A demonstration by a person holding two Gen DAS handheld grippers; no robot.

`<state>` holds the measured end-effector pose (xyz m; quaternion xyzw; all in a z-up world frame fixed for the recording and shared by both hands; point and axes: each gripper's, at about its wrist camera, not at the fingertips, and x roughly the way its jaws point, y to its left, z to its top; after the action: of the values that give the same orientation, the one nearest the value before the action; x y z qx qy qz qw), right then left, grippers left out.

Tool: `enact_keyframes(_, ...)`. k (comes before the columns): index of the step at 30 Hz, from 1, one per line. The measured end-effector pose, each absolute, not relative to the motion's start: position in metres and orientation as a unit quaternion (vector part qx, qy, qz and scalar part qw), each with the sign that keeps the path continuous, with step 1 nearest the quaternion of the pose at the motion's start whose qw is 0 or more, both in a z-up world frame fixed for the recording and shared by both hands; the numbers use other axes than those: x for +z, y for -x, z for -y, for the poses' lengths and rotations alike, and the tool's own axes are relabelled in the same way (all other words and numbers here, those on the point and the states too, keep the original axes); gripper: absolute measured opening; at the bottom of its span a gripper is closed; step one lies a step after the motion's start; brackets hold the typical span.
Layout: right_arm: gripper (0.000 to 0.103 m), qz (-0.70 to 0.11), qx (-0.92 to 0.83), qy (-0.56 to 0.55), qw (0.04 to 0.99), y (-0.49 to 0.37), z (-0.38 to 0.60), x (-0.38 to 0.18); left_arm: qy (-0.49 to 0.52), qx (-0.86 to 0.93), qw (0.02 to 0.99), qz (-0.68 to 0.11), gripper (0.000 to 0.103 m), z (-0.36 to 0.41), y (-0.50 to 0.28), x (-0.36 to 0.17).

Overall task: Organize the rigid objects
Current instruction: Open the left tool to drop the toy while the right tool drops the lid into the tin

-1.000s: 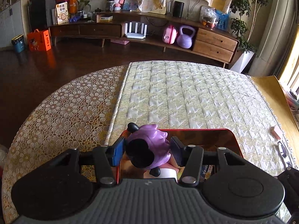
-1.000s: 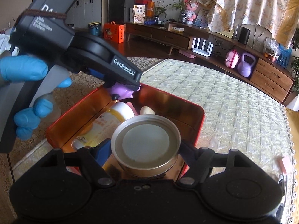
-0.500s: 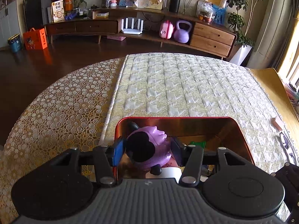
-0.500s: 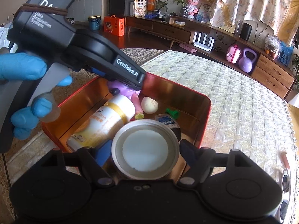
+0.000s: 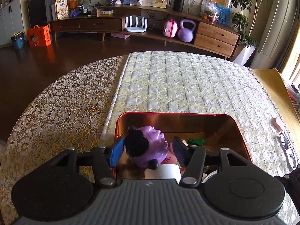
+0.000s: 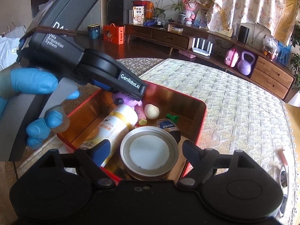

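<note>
A red tin box with a coppery inside stands on the quilted table. My left gripper hovers over the box's left end. Its jaws are opening, and a purple toy figure sits between them with a slim gap at each pad. In the right wrist view that toy peeks out under the left gripper's black body. My right gripper is over the near end of the box. Its jaws are opening too, clear of a round silver-rimmed can that stands between them.
Also in the box lie a white bottle with a yellow band, a beige ball, a green piece and a dark pouch. A blue-gloved hand holds the left tool. A pink block and sunglasses lie near the table's right edge.
Both grippers sank toward the box with their loads. The toy and the can, gripped before, now sit down in the box, with the pads spread away from them.
</note>
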<state>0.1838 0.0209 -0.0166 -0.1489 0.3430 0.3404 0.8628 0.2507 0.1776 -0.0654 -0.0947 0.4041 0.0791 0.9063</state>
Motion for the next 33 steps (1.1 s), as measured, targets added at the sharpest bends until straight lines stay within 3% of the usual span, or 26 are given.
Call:
enact_keyframes(12, 0.087, -0.335, 0.342, 0.113, 0.871, -0.174, -0.002, 0.001, 0.075, 0.073, 0.915, -0.389, 0.062, -0.157, -0.228, -0.040)
enact_keyframes(31, 0.100, -0.291, 0.329, 0.045, 0.897, -0.132, 0.067, 0.032, 0.065, 0.043, 0.926, -0.368, 0.062, -0.107, -0.181, -0.004)
enact_keyframes(32, 0.100, -0.287, 0.327, 0.043, 0.899, -0.129, 0.072, 0.033, 0.065, 0.040, 0.927, -0.368, 0.064, -0.103, -0.179, -0.003)
enact_keyframes(33, 0.100, -0.285, 0.325, 0.042, 0.901, -0.126, 0.077, 0.033, 0.064, 0.038, 0.927, -0.368, 0.074, -0.099, -0.177, -0.002)
